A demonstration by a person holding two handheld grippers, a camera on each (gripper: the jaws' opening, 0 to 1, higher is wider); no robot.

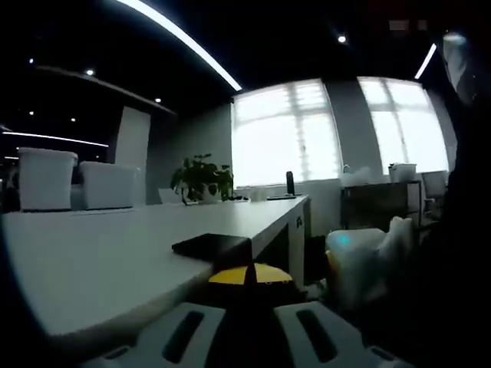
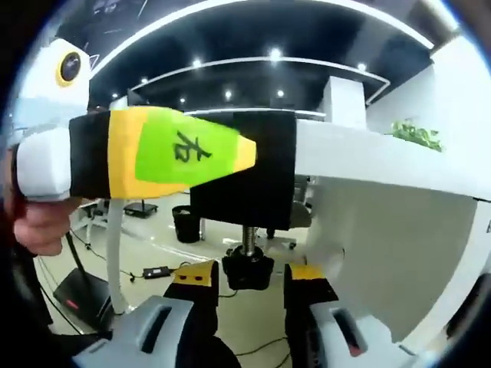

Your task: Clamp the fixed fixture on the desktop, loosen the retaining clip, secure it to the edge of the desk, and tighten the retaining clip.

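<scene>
1. in my right gripper view, my right claw [image 2: 247, 290] points up at the underside of the white desk [image 2: 368, 157]. its yellow-tipped jaws stand on either side of the black screw knob [image 2: 247, 270] under the black clamp fixture [image 2: 253, 172], and look closed on the knob.
2. the fixture sits on the desk's edge, with the threaded screw hanging below it.
3. my left claw [image 2: 153, 153], marked with a green and yellow label, comes in from the left and grips the fixture from the side.
4. in my left gripper view, the black top plate [image 1: 211, 247] lies on the desk edge [image 1: 115, 261], ahead of my jaws.
5. a potted plant [image 1: 202, 178] stands far down the desk by the windows [image 1: 288, 130].
</scene>
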